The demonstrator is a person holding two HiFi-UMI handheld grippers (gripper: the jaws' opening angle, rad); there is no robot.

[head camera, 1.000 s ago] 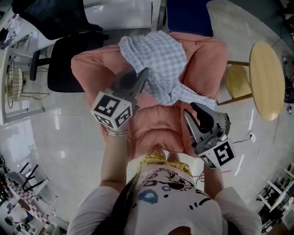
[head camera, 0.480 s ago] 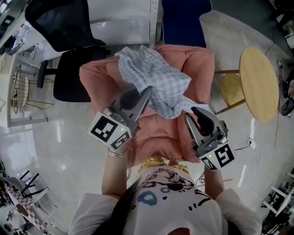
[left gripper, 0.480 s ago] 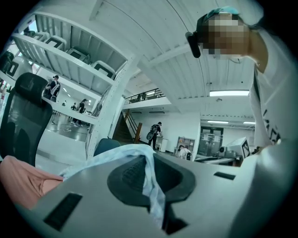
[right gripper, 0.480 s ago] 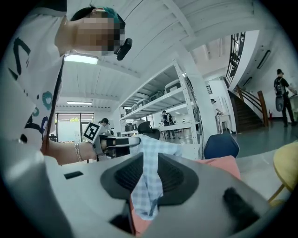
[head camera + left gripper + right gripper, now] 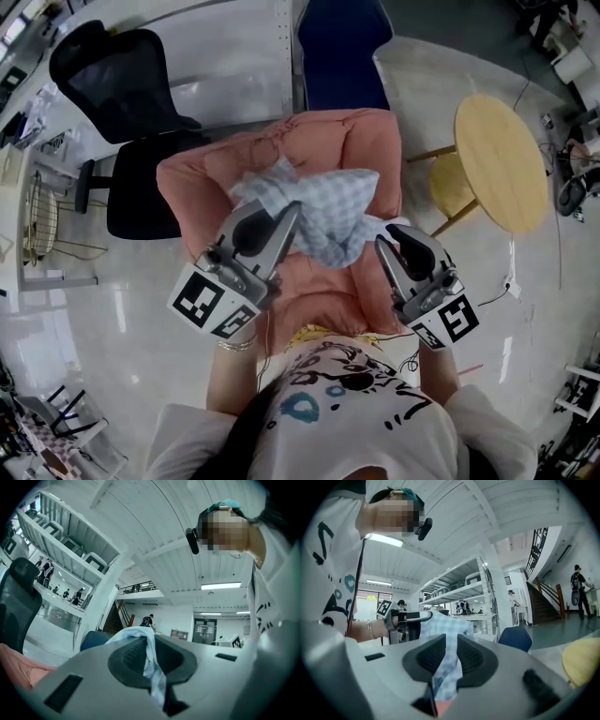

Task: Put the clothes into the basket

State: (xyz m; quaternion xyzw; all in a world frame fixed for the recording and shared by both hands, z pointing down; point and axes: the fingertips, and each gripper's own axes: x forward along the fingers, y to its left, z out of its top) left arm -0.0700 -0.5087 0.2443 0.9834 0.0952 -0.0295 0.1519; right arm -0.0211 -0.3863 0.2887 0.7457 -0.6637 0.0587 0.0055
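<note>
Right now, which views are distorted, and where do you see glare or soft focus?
Head view: strong fisheye bends the floor, which shows pale reflections. Left gripper view: dark round corners, a glaring ceiling light, the near jaws soft around the checked cloth. Right gripper view: the same vignette; a bright strip lamp.

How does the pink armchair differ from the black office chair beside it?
The pink armchair is plump and quilted; the black office chair is slimmer. The armchair is right in front of the person; the office chair stands to its left in the head view. The checked cloth is held over the armchair, not the office chair. Both stand on the pale floor.
</note>
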